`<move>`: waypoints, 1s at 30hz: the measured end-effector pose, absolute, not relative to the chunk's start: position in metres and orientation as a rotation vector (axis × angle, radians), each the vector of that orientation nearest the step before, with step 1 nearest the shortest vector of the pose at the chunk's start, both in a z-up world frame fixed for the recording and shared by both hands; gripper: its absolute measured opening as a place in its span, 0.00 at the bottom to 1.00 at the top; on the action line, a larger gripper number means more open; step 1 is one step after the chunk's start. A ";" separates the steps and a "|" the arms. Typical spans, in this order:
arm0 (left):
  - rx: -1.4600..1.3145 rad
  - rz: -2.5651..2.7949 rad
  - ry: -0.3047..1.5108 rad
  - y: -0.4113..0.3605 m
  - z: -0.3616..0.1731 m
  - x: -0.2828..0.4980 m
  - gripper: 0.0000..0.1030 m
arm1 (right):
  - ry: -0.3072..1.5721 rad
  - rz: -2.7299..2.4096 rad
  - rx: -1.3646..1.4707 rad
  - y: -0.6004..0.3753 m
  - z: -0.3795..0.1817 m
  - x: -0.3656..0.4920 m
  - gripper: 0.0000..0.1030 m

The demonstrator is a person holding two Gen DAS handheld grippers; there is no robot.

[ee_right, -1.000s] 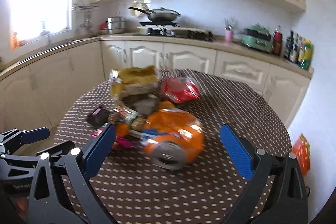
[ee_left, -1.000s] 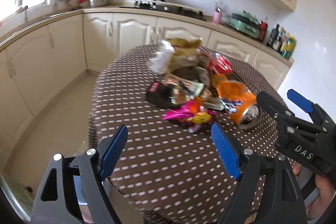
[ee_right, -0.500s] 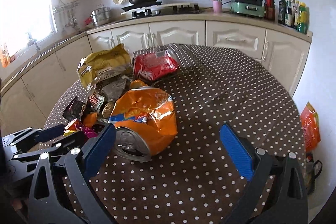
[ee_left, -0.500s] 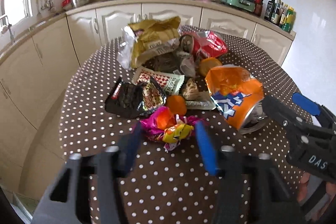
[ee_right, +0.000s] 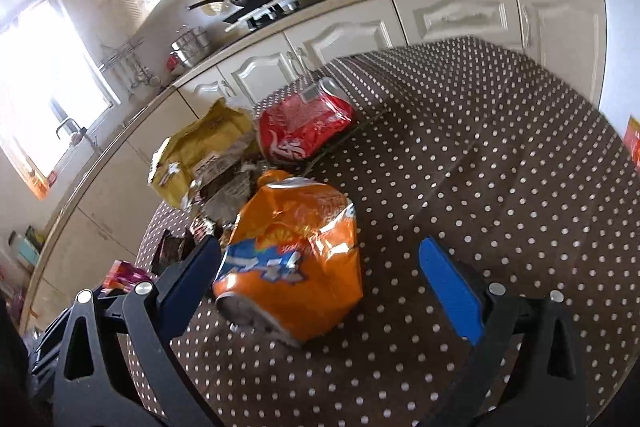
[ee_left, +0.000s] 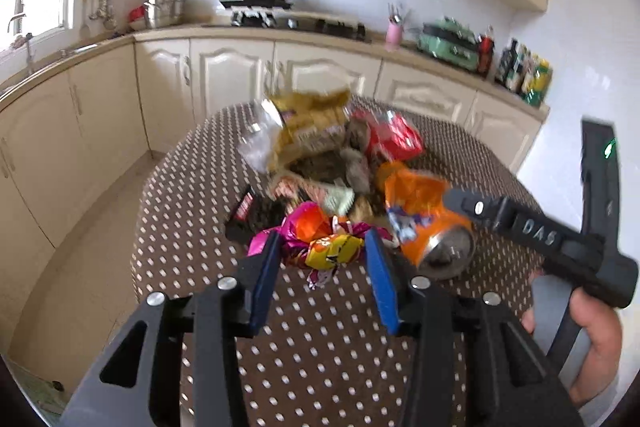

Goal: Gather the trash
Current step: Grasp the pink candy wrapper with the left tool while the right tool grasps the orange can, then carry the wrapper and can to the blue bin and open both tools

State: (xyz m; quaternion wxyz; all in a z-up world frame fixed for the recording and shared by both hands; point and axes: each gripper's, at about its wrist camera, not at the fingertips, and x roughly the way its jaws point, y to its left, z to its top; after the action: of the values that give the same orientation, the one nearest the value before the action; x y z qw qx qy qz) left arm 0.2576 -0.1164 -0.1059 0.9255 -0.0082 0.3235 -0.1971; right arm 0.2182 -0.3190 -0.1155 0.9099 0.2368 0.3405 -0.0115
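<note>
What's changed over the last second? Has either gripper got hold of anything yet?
The left gripper has narrowed from wide open and closed in around the pink and yellow candy wrapper; a firm grasp cannot be confirmed. The right gripper has moved in and tilted, now straddling the crushed orange can, jaws wide open. The trash pile and the polka-dot table look unchanged.

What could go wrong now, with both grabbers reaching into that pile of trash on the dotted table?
The left gripper straddles a crinkly candy wrapper; closing may snag only a corner, and it could slip out. The right gripper is open around the crushed orange can, which looks lopsided and might squirt sideways. The tools work close together and could bump.
</note>
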 end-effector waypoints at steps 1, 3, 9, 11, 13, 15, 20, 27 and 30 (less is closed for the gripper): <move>-0.019 -0.380 0.652 -0.114 -0.105 0.261 0.41 | 0.719 -0.020 0.520 -0.322 -0.119 0.222 0.93; -0.016 -0.349 0.662 -0.112 -0.106 0.271 0.41 | 0.735 0.001 0.542 -0.324 -0.122 0.228 0.92; -0.037 -0.328 0.676 -0.100 -0.108 0.280 0.41 | 0.770 0.022 0.530 -0.321 -0.126 0.240 0.64; -0.045 -0.327 0.682 -0.096 -0.109 0.281 0.41 | 0.780 0.050 0.545 -0.323 -0.127 0.242 0.39; -0.055 -0.323 0.686 -0.092 -0.110 0.281 0.41 | 0.797 0.064 0.540 -0.321 -0.127 0.246 0.24; -0.065 -0.320 0.689 -0.087 -0.111 0.281 0.41 | 0.787 0.071 0.522 -0.317 -0.124 0.242 0.21; -0.087 -0.316 0.685 -0.076 -0.109 0.278 0.41 | 0.713 0.052 0.385 -0.297 -0.103 0.222 0.18; -0.117 -0.325 0.666 -0.055 -0.101 0.264 0.41 | 0.615 0.031 0.248 -0.269 -0.070 0.195 0.17; -0.125 -0.320 0.650 -0.040 -0.095 0.256 0.41 | 0.576 0.057 0.215 -0.249 -0.052 0.192 0.18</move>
State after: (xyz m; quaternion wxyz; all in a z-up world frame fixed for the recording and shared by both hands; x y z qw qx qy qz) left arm 0.2558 -0.0397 -0.0953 0.9331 -0.0612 0.3179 -0.1562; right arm 0.1918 -0.2493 -0.0524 0.9527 0.1057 0.2836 0.0283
